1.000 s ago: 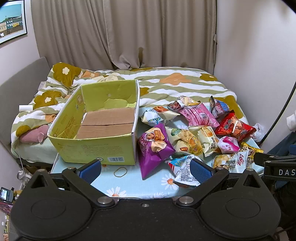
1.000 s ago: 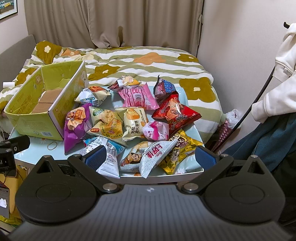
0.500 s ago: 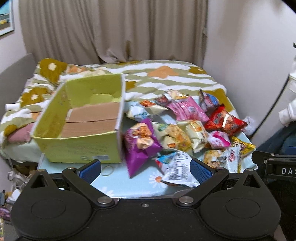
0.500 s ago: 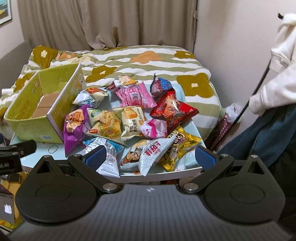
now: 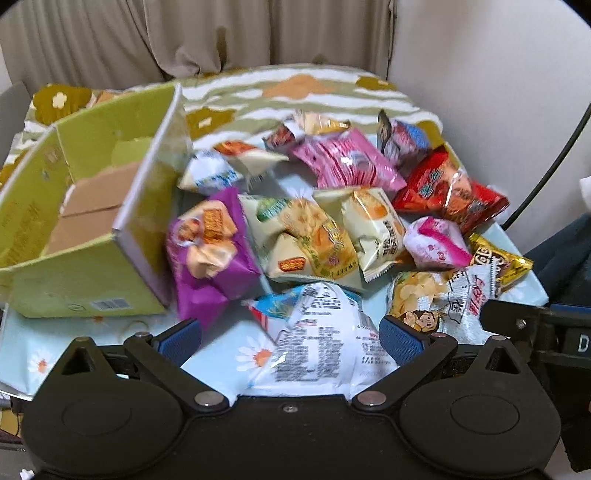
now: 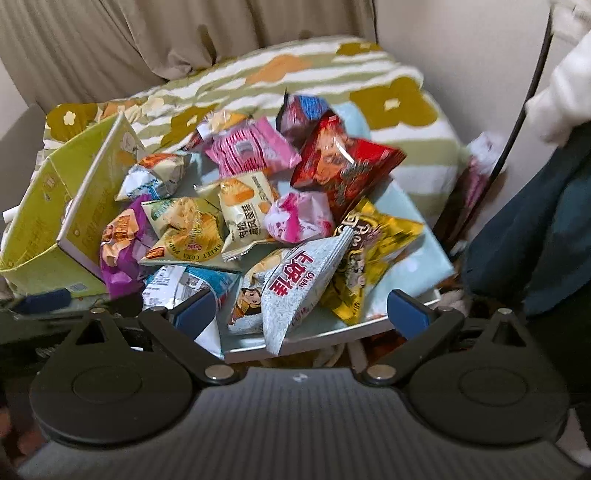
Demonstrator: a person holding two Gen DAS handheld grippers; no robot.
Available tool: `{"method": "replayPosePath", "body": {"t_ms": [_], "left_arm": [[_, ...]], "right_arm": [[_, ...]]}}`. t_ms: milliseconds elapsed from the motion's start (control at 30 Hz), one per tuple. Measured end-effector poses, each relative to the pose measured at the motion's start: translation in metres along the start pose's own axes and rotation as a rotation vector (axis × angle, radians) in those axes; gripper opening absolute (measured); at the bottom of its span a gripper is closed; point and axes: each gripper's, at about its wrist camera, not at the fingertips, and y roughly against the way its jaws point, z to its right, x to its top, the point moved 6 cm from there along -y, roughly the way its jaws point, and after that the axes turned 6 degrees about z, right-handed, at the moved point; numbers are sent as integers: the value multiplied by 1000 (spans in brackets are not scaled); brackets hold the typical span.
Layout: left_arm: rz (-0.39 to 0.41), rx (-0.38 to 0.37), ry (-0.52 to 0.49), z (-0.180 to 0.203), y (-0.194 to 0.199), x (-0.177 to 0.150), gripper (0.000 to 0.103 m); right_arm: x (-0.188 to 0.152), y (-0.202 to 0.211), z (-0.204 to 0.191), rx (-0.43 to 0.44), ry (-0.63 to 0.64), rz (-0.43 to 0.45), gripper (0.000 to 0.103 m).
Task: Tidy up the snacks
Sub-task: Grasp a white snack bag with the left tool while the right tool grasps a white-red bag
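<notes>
Several snack bags lie piled on a light blue table (image 5: 221, 354). An open green cardboard box (image 5: 85, 229) stands at the table's left and also shows in the right wrist view (image 6: 55, 206). My left gripper (image 5: 290, 338) is open, its pads on either side of a white and blue bag (image 5: 317, 343). My right gripper (image 6: 301, 308) is open over a grey bag with red letters (image 6: 299, 288) at the table's front edge. A purple bag (image 5: 210, 254) leans by the box. A red bag (image 6: 343, 162) lies at the back right.
A bed with a green flowered cover (image 5: 295, 88) is behind the table, curtains (image 5: 184, 33) beyond it. A person in a white top and dark trousers (image 6: 535, 221) stands at the right. A black cable (image 5: 546, 162) hangs along the right wall.
Both grippers have moved forward and down toward the snack pile. The left one has swung right, so the white and blue bag now sits between its pads. Both stay open.
</notes>
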Motion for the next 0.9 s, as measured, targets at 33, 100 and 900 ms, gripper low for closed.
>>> {"method": "replayPosePath", "body": {"t_ms": [33,100,900], "left_arm": [[-10,2,-1,2,-6,0,103],[-29,9,-8,6,-17,0,103],[-143,-61,49,20,-63,-11,71]], "right_arm": [[1,-5,1,13,-11,-12,103],[4,-17,3,43,-42,-38,103],[-3,-96,12,171,-130,-262,97]]}}
